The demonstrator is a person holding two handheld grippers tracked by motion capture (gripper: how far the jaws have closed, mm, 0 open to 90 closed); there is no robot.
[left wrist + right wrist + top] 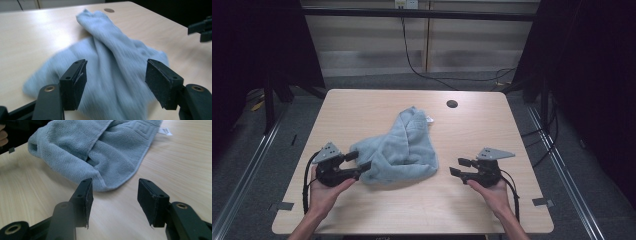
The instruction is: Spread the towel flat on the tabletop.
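Note:
A crumpled light blue towel (402, 147) lies in the middle of the wooden table (362, 115), with a small white label (430, 119) at its far right edge. My left gripper (360, 161) stands open at the towel's near left edge, its jaws spread wide over the cloth (117, 65) without closing on it. My right gripper (458, 167) is open too, a short way to the right of the towel (100, 152), pointing at its near corner with bare table between its fingers.
A dark round cable hole (452, 104) sits near the table's far edge, right of centre. Bare table top runs along the front edge (412, 210) and on both sides of the towel. Dark curtains and floor rails flank the table.

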